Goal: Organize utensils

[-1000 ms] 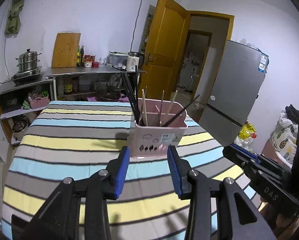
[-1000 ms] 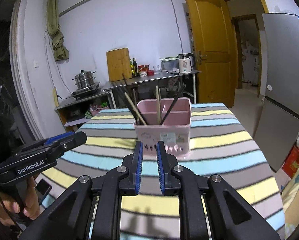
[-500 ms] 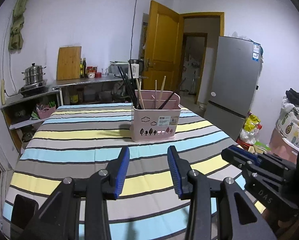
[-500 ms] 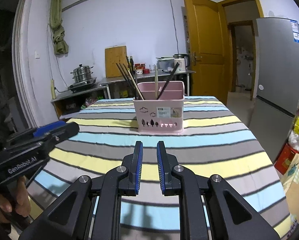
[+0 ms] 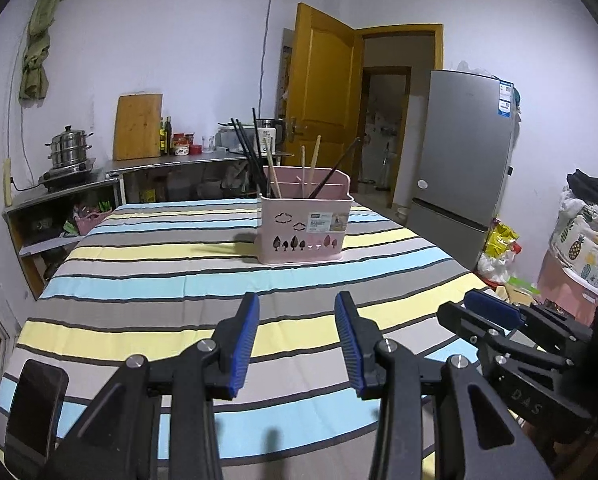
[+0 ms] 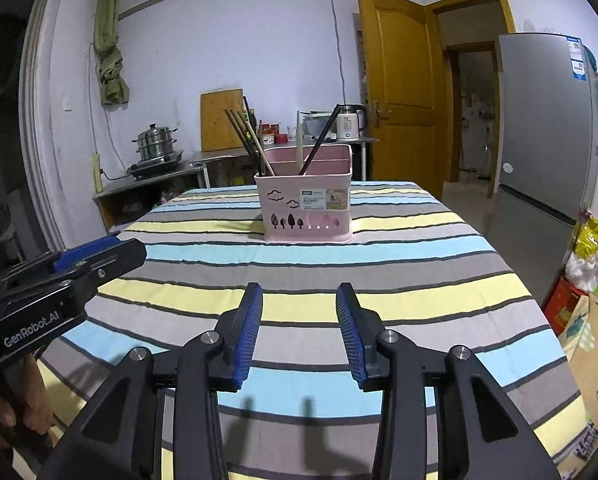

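Note:
A pink utensil basket [image 5: 305, 228] [image 6: 307, 208] stands upright on the striped tablecloth [image 5: 179, 280] [image 6: 399, 280], well ahead of both grippers. Black chopsticks [image 5: 249, 156] [image 6: 241, 132] and wooden chopsticks [image 5: 313, 164] [image 6: 299, 144] lean out of its compartments. My left gripper [image 5: 297, 336] hovers open over the near part of the table, nothing between its blue pads. My right gripper [image 6: 299, 328] also hangs over the near edge; its jaws are opening and hold nothing. Each gripper shows from the side in the other's view, the right gripper [image 5: 499, 316] and the left gripper [image 6: 79, 260].
A dark phone [image 5: 35, 404] lies on the cloth at the near left corner. Behind the table stand a steel counter [image 5: 159, 164] with a steamer pot [image 5: 69, 152], cutting board and kettle. A grey fridge [image 5: 463, 160], an open yellow door and bags on the floor fill the right.
Both grippers have drawn back from the basket and sunk lower, so it looks smaller and farther. The right gripper's jaws, nearly closed before, now stand wide apart. The left jaws kept their gap.

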`<action>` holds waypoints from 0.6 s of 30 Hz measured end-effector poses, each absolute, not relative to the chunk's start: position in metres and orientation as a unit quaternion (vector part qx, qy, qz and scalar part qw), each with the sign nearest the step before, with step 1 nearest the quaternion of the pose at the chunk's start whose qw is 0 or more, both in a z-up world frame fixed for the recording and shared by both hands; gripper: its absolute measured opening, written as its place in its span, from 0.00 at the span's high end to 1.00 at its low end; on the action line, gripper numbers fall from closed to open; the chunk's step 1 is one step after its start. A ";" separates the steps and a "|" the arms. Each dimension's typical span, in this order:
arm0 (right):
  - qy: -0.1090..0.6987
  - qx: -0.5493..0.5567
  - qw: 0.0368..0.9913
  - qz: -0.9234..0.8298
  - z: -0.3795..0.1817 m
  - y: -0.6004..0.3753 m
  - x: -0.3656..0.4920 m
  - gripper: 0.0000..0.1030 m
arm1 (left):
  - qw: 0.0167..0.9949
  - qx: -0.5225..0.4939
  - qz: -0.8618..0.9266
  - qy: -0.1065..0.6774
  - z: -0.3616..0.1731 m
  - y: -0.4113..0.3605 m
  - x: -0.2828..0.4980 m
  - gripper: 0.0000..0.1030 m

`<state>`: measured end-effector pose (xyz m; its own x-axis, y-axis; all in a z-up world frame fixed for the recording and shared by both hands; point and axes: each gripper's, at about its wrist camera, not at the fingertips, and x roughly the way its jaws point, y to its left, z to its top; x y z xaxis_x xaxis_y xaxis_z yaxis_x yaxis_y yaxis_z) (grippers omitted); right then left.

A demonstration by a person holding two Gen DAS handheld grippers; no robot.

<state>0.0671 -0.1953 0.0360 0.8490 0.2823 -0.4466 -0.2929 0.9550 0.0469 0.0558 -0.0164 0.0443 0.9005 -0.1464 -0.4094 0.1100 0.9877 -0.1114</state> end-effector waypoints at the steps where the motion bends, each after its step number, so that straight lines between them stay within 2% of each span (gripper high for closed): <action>1: 0.230 -0.012 0.962 0.150 0.035 -0.195 0.065 0.62 | 0.974 -0.042 -0.063 0.212 0.044 -0.016 0.055 0.60; 18: 0.230 -0.020 0.961 0.151 0.034 -0.190 0.063 0.62 | 0.974 -0.039 -0.048 0.217 0.036 -0.012 0.051 0.60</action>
<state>0.0629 -0.1897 0.0335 0.8488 0.2808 -0.4481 -0.2988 0.9538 0.0318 0.0512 -0.0116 0.0364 0.9012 -0.1110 -0.4189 0.0773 0.9923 -0.0968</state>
